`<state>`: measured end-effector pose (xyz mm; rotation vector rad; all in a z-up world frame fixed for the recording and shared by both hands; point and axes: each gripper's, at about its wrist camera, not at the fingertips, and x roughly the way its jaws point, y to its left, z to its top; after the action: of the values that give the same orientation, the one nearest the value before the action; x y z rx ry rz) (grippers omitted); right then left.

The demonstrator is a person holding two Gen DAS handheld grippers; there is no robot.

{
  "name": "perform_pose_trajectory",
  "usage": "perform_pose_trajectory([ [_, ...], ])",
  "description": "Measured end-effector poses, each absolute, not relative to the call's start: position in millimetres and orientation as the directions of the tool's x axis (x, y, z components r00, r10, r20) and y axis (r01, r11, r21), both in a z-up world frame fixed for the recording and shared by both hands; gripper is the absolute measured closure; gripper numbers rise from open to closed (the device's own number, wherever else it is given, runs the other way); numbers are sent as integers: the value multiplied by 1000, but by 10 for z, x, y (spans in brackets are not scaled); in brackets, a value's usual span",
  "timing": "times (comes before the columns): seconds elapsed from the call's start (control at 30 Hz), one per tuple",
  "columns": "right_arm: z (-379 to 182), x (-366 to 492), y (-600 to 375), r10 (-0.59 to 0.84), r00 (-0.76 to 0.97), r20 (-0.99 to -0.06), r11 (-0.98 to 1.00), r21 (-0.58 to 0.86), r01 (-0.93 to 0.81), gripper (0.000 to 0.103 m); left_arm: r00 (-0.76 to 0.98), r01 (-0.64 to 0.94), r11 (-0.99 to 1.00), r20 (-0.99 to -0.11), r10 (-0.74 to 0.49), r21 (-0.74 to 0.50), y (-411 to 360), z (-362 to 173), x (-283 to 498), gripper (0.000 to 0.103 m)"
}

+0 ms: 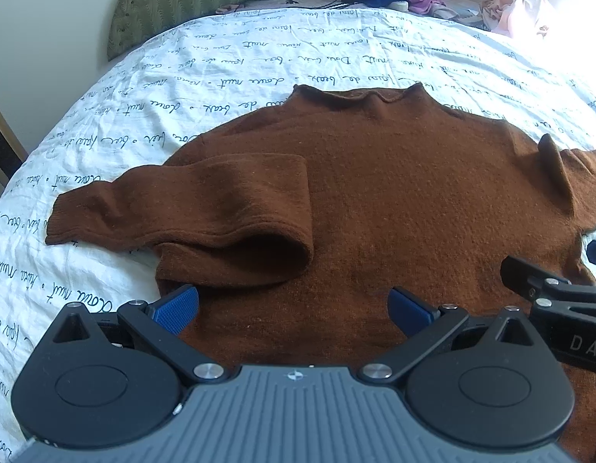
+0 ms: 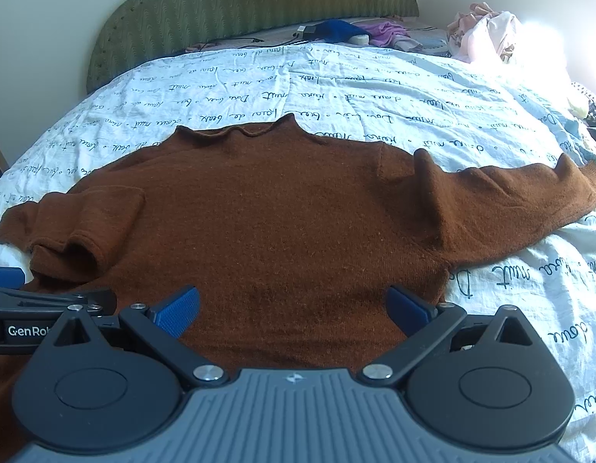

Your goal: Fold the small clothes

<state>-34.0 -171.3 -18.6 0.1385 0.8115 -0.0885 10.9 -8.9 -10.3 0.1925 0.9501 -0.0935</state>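
Brown knit sweater [image 2: 282, 208], soft and limp on the bed [image 2: 375, 88], suits hem-corner grasps; left gripper [image 1: 294, 308] and right gripper [image 2: 294, 308] both spread, empty.

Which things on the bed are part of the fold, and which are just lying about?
Job:
- brown sweater, spread flat, one sleeve doubled back
- left tongs, open
- right tongs, open

Lying about:
- pink clothes pile by the headboard
- blue cloth
- purple cloth
- charger and cable
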Motion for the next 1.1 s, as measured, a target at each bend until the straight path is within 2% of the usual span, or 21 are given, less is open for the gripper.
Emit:
perform_pose_trajectory([
  [0.13,-109,-333,-1842,-67,716,-695,987,59,150,0,571,181,978,-820,-22,100,-202,-100,154,0],
  [0.23,82,-461,-2131,-37,828,-560,975,161,153,0,571,199,978,-819,-65,61,-273,-85,179,0],
  [0.3,93,-513,-2251,-27,885,-466,991,102,84,0,606,236,972,-780,-154,-9,-293,-72,158,0],
  [0.33,49,-508,-2314,-37,887,-460,995,62,74,0,618,261,964,-759,-203,-46,-304,-70,141,0],
  [0.43,-126,-336,-2757,-127,796,-592,987,7,162,0,643,297,955,-734,-218,-23,-490,-74,100,0],
  [0.53,-213,-300,-3436,-216,775,-593,962,4,271,0,637,321,944,-755,-158,73,-718,-136,83,0],
  [0.67,-284,-231,-4586,-352,712,-608,897,-2,441,0,555,335,942,-812,-181,18,-788,-271,139,0],
  [0.77,-310,-156,-5407,-300,702,-645,875,107,473,0,504,326,945,-842,-192,-20,-756,-385,193,0],
  [0.87,-406,-70,-5958,-241,710,-662,853,205,481,0,530,302,952,-838,-130,44,-770,-426,214,0],
  [0.97,-570,64,-6271,-154,712,-685,824,309,475,0,550,276,957,-831,-82,88,-776,-421,231,0],
  [1.1,-763,197,-6464,-115,710,-695,800,359,481,0,520,264,962,-851,-76,75,-784,-426,325,0],
])
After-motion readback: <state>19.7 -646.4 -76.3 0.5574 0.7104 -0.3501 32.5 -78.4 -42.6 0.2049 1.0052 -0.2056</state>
